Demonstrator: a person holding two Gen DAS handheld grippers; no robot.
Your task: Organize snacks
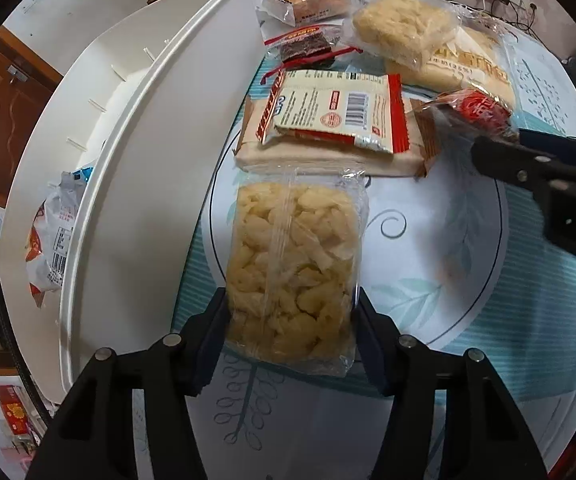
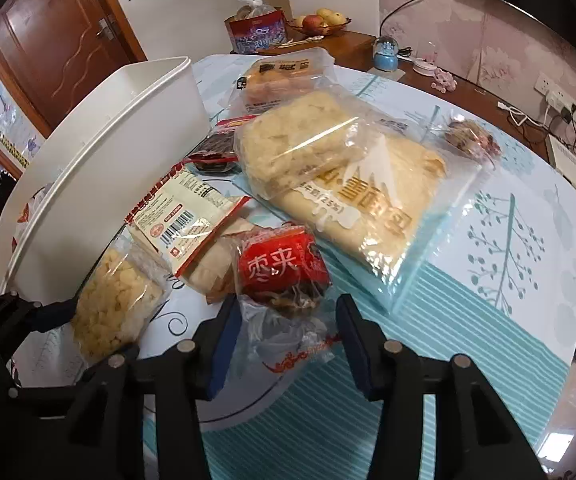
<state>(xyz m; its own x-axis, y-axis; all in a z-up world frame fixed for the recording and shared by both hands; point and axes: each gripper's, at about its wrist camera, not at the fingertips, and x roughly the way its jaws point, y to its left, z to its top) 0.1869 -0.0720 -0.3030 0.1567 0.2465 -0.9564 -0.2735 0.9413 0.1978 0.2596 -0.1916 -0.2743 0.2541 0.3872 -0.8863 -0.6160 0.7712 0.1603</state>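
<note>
Sorting barely begun: white bin holds one wrapped packet; some eight snacks lie on the table beside it. Left gripper fingers clamped on clear puffed-snack pack. Right gripper fingers astride red-labelled pack, left pad touching, right pad apart.

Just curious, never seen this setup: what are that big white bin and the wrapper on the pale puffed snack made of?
The white bin looks like rigid, smooth, slightly glossy plastic, with moulded ribs inside. The puffed snack's wrapper looks like thin clear plastic film: the contents show through, and it crinkles and glints at the seams.
</note>
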